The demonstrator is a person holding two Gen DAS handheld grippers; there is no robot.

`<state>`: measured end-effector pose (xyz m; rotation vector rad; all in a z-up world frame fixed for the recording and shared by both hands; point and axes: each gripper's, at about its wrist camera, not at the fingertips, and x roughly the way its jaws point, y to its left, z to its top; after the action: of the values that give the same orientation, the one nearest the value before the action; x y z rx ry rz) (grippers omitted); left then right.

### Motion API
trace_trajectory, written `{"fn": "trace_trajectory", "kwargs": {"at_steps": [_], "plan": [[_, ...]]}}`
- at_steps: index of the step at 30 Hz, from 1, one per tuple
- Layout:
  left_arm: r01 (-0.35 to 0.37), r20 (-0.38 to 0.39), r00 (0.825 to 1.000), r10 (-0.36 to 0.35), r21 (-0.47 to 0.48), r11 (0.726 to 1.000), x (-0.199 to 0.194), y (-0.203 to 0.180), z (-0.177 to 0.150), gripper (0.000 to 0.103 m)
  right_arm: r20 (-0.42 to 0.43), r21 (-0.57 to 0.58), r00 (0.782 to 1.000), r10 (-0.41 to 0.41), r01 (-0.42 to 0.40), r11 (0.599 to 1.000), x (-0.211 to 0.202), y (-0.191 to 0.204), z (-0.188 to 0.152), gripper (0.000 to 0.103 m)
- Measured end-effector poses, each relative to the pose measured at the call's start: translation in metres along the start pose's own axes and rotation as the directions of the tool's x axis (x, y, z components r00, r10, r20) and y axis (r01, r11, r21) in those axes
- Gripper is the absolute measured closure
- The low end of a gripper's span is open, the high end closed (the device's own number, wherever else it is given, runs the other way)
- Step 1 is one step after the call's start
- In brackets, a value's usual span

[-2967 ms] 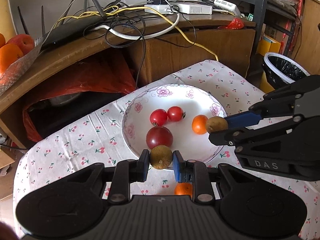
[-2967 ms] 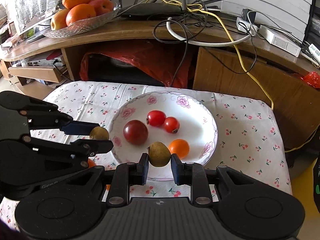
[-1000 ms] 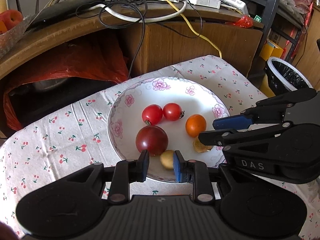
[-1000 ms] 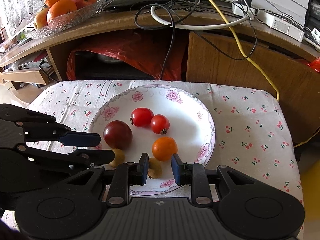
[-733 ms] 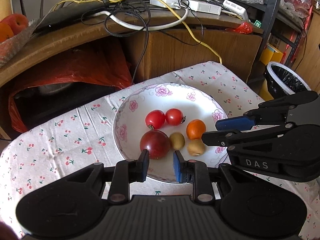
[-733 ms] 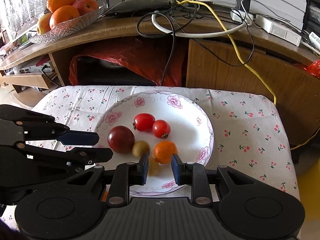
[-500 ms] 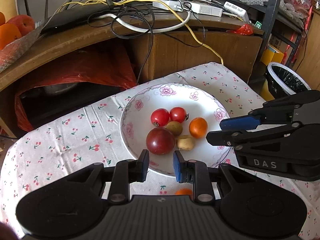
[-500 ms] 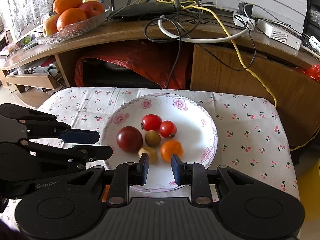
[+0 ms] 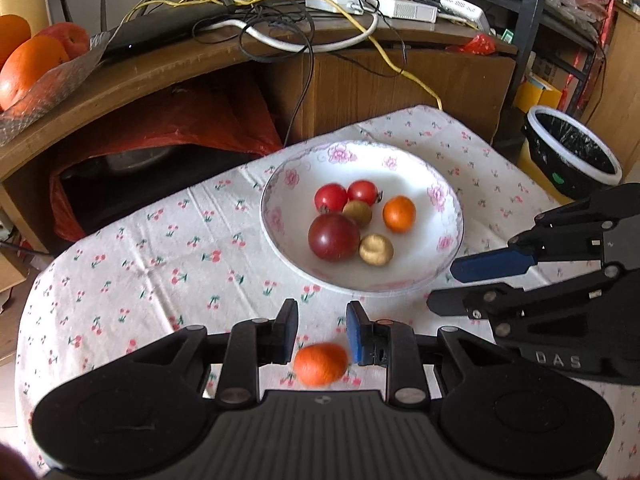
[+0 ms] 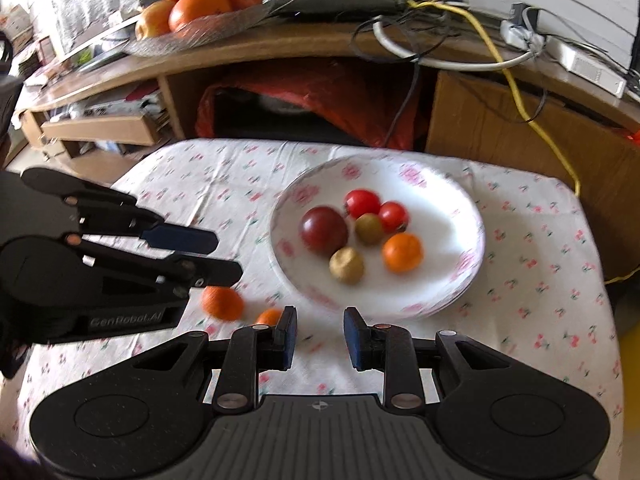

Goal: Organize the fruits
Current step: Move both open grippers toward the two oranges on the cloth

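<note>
A white flowered plate (image 9: 451, 216) on the cherry-print cloth holds two red tomatoes (image 9: 330, 197), a dark red fruit (image 9: 333, 237), two small brown fruits (image 9: 375, 249) and a small orange (image 9: 398, 213). My left gripper (image 9: 322, 330) is open and empty, near the cloth's front edge, with a loose small orange (image 9: 320, 363) on the cloth below its fingers. My right gripper (image 10: 318, 332) is also open and empty, just short of the plate's (image 10: 476, 248) near rim. Two loose oranges (image 10: 222, 303) lie on the cloth to its left, under the left gripper (image 10: 228, 257).
Behind the table stands a wooden desk (image 9: 160, 64) with tangled cables, a router and a glass bowl of oranges and apples (image 10: 192, 4). A red bag (image 9: 180, 120) fills the space beneath it. A bin with a black liner (image 9: 572, 152) stands to the right.
Both grippers let go of the brown fruits, which now lie in the plate. Both have drawn back from the plate toward the table's near edge.
</note>
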<state>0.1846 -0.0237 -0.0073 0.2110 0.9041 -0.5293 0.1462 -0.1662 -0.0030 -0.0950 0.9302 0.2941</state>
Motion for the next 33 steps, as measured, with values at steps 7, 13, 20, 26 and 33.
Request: {"fn": "trace_trajectory", "kwargs": {"at_steps": [7,13,20,26,33], "plan": [[-0.010,-0.026,1.000,0.010,0.012,1.000,-0.005,0.007,-0.019,0.068,-0.038,-0.037,0.999,0.013,-0.014,0.999,0.010,0.015,-0.009,0.075],[-0.006,-0.052,0.999,0.007,0.023,1.000,-0.003,0.012,-0.030,0.068,-0.053,-0.057,0.998,0.026,-0.029,0.998,0.019,0.022,-0.009,0.074],[0.005,-0.060,0.998,-0.003,0.034,0.999,-0.003,0.014,-0.033,0.067,-0.073,-0.071,0.997,0.035,-0.040,0.997,0.031,0.025,-0.009,0.074],[0.018,-0.078,0.997,-0.014,0.042,0.999,0.002,0.014,-0.035,0.067,-0.084,-0.070,0.996,0.039,-0.045,0.997,0.041,0.025,-0.008,0.073],[0.024,-0.086,0.996,-0.020,0.042,0.999,0.008,0.013,-0.033,0.067,-0.085,-0.053,0.995,0.045,-0.049,0.997,0.046,0.019,-0.005,0.072]]}}
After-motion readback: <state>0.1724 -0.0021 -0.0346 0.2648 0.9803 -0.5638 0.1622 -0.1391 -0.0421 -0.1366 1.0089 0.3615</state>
